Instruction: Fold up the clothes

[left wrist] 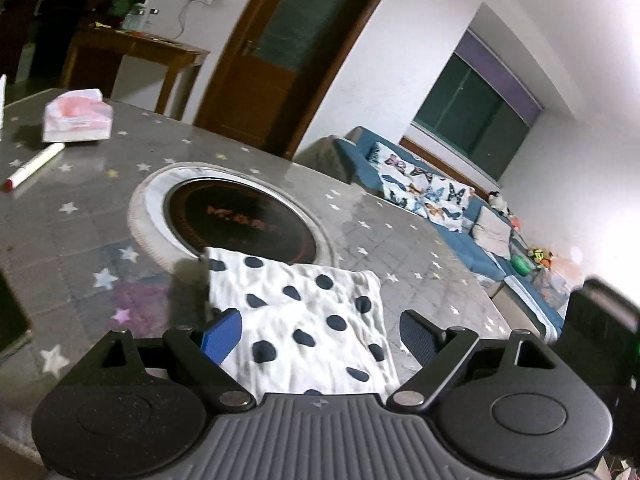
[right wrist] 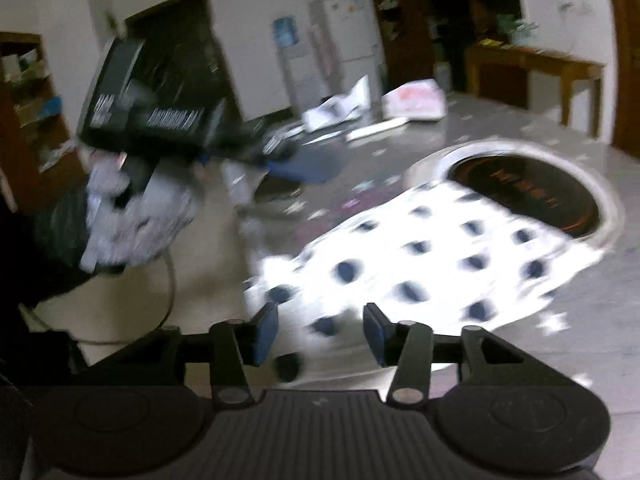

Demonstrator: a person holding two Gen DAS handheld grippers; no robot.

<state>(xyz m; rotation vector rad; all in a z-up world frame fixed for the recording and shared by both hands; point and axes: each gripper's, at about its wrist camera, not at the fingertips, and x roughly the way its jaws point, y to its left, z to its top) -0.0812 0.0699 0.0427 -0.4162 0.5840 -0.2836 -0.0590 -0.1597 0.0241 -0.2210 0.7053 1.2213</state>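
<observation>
A white cloth with dark blue dots (left wrist: 304, 312) lies folded flat on the grey star-patterned table (left wrist: 80, 208), its far edge over the rim of a round black hob (left wrist: 240, 220). My left gripper (left wrist: 320, 330) stands open wide, one blue pad on each side of the cloth's near part, neither pressing it. In the blurred right wrist view the same cloth (right wrist: 432, 256) spreads ahead. My right gripper (right wrist: 320, 332) is open above its near corner, with a gap between pads and fabric. A gloved hand (right wrist: 132, 216) carries the left gripper's black body (right wrist: 148, 112) at upper left.
A pink tissue pack (left wrist: 78, 116) and a red-capped marker (left wrist: 36, 166) lie at the table's far left. Papers (right wrist: 344, 108) and a dark flat object (right wrist: 304, 164) sit on the far side. A wooden door, a side table and a blue sofa (left wrist: 460, 216) stand beyond.
</observation>
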